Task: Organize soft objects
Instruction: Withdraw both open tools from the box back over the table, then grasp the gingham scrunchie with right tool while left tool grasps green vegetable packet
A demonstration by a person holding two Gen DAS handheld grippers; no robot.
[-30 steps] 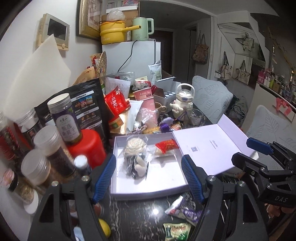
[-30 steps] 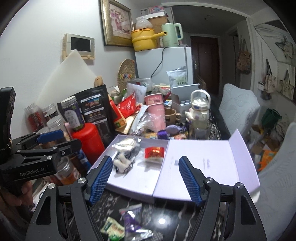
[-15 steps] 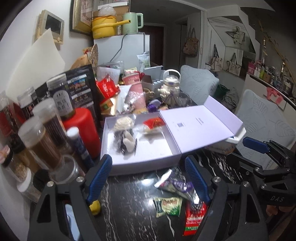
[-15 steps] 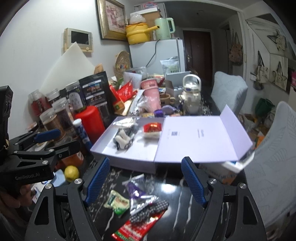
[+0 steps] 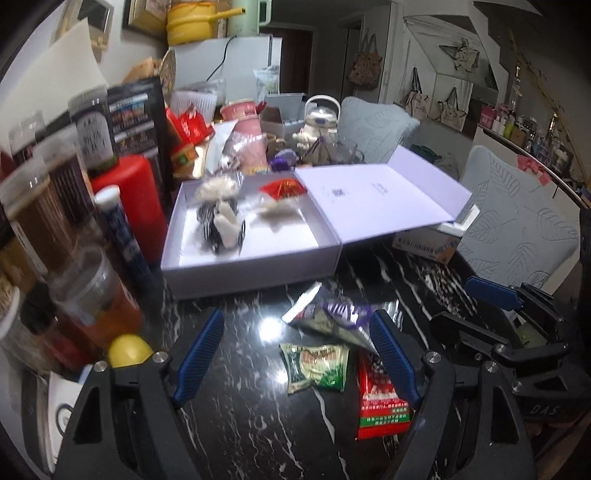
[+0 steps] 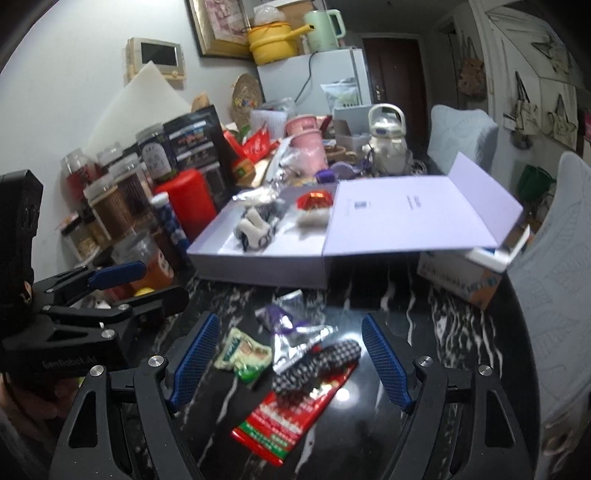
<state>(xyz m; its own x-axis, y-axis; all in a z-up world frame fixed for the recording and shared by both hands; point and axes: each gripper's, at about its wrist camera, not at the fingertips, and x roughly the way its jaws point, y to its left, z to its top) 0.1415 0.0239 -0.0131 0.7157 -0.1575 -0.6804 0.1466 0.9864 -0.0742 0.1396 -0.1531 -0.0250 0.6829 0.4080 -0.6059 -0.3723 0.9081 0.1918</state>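
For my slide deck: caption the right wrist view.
Open right hand-held gripper above snack packets and a black-and-white checked fabric piece on the black marble table, before an open white cardboard box.

a lived-in home: fridge [image 6: 314, 77] topped with a kettle [image 6: 323, 26], cluttered dining table [image 5: 258, 406].

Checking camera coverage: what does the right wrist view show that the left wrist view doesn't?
Right wrist only: a checkered pouch lying on the red packet, and the left tool seen side-on.
Left wrist only: the yellow ball in plain sight, and the right tool side-on.
Both: the open box, the green packet, the purple packet.
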